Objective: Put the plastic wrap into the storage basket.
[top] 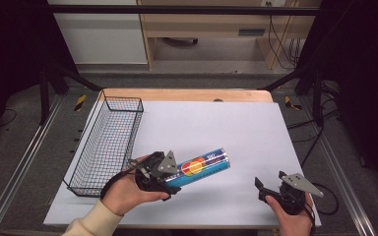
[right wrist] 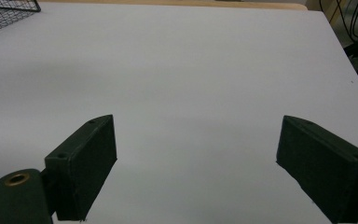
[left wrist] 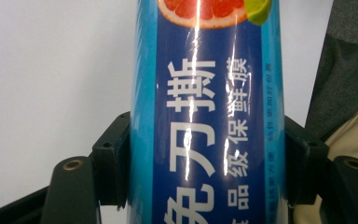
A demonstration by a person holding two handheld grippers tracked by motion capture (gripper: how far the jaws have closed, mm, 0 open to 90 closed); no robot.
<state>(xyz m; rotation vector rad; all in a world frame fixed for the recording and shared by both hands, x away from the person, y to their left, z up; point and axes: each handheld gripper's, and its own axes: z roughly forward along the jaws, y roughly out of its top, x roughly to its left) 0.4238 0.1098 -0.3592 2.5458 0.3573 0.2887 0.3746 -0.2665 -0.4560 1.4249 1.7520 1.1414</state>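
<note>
1. High view: my left gripper sits lower centre-left of the frame, jaws clamped on one end of a blue tube. The tube points up and to the right, lifted off the white board; orange fruit print at mid-length, white cap end at its upper right.
2. Same view: my left hand comes in from the bottom edge, cream sleeve at the wrist. The wire basket stands left of the hand, along the board's left edge, long side running up the frame.
3. Same view: my right gripper is at lower right, jaws spread, nothing between them, well apart from the tube. Grey plate on top, cable trailing right.
4. Left gripper view: the tube runs up the frame centre, both black jaws pressed against its sides. White lettering on dark blue, fruit slice at the top edge. White board behind.
5. Right gripper view: both jaws of my right gripper stand wide apart at the bottom of the frame over bare white board. A corner of the basket is at upper left.
</note>
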